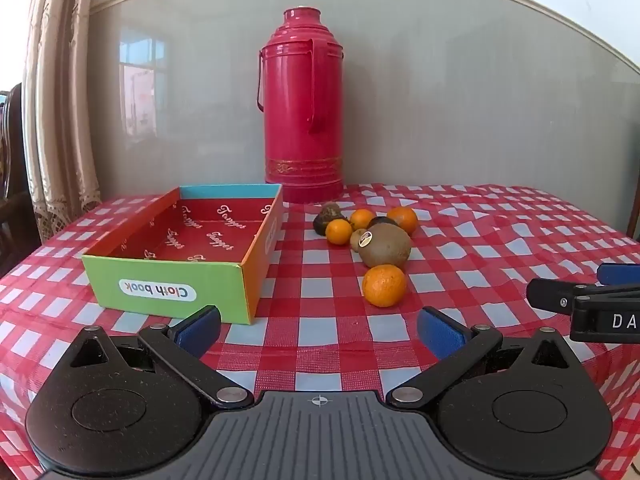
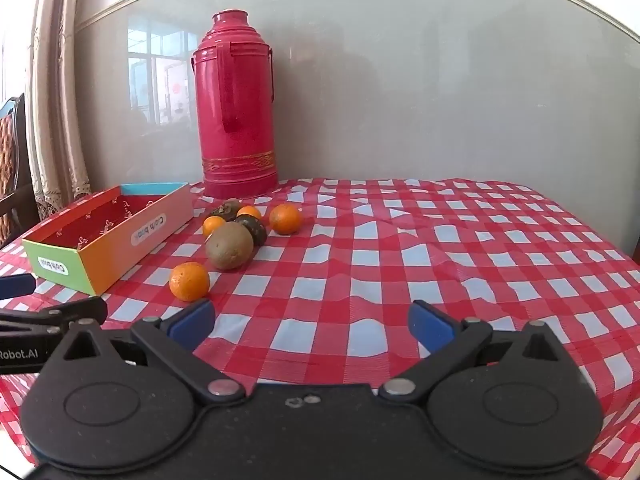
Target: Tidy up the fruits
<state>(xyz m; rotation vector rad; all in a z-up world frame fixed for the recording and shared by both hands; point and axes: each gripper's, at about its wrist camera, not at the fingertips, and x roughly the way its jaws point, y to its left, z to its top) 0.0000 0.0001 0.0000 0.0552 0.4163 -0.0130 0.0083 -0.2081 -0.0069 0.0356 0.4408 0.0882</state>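
Several fruits lie in a loose cluster on the checked tablecloth: a large kiwi (image 1: 385,245) (image 2: 229,250), a near orange (image 1: 384,285) (image 2: 189,281), more oranges (image 1: 403,220) (image 2: 285,219), a small stickered kiwi (image 1: 361,239) and dark fruits (image 1: 329,216) (image 2: 252,229). An empty colourful cardboard box (image 1: 168,280) (image 2: 100,256) stands left of them. My left gripper (image 1: 319,330) is open and empty, near the front edge, short of the box and fruits. My right gripper (image 2: 311,326) is open and empty, right of the near orange.
A tall red thermos flask (image 1: 303,108) (image 2: 236,108) stands at the back against the grey wall, behind the box and fruits. A curtain (image 1: 60,100) hangs at the left. The red-and-white cloth (image 2: 460,264) stretches to the right of the fruits.
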